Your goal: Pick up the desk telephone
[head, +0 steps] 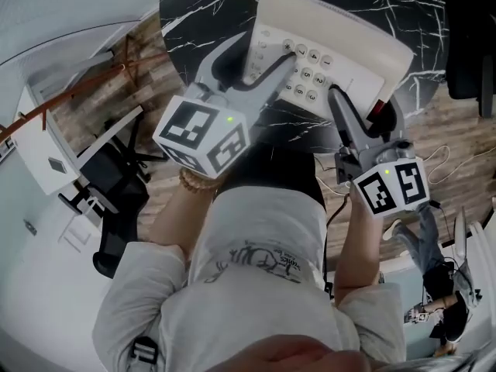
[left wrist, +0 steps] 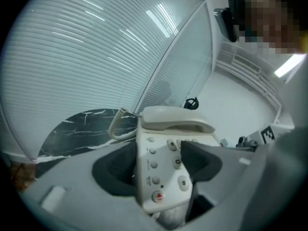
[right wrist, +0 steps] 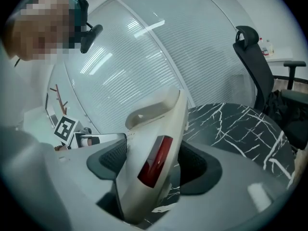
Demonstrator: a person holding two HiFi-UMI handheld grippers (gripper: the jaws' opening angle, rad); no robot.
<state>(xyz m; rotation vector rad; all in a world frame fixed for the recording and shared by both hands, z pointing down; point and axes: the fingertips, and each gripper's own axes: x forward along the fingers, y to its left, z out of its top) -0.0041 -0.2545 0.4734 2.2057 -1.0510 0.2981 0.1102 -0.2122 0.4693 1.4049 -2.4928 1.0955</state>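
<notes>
Shirt (head: 256, 239) nearest; beyond, jaws of left gripper (head: 267, 53) and right gripper (head: 356, 103) clenched on opposite sides of desk telephone (head: 341, 45), judged lifted clear above worktop (head: 201, 6). Pickup apparently accomplished; nothing left but steady holding.

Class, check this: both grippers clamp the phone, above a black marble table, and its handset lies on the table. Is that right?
No. The handset lies on the phone, not on the table, as the left gripper view shows. The rest holds: the left gripper and right gripper both clamp the phone above the black marble table.
</notes>
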